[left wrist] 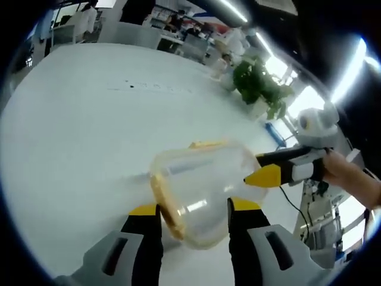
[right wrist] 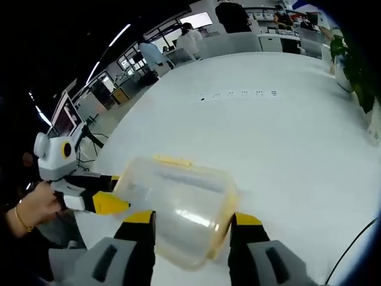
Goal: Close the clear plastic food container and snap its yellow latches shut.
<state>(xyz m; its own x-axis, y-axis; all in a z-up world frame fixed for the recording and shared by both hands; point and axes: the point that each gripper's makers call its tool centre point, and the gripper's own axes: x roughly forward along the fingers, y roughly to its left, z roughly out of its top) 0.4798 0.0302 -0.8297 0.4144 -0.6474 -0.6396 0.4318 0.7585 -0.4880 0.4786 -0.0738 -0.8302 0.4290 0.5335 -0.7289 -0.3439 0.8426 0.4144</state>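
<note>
Container (left wrist: 199, 193) sits betw my two grippers, held up off the white table (left wrist: 77, 137), tilted, lid w/ yellow rim on it.

Step in hand, as I judge it: steady the box & get the latches pressed down. To do it well: keep one gripper as a brace on the body, bring the other's tip square onto a latch flap, push toward the wall till it seats, then go to the next side. Clear plastic prob flexes & slips, so squeeze light, don't crush. Better w/ the box flat on the table first, so the push has sthg behind it.

Left gripper (left wrist: 193, 208): jaws about as wide as the box, one each side of it, at or touching its walls near the yellow rim. Looks like it carries the box, but firm clamp vs. loose cradle, can't tell.

Right gripper (right wrist: 193, 223): same story in the right gripper view, jaws spread to the box's width, straddling the container (right wrist: 178, 208) from the opp side. In the left gripper view its yellow tip pokes in at the box's far edge.

One yellow latch (right wrist: 172, 161) shows on the top edge; snapped or not, too blurry to say.

Beyond: table bare nearby, potted plant (left wrist: 259, 83) at its far edge, office desks & people further back.
</note>
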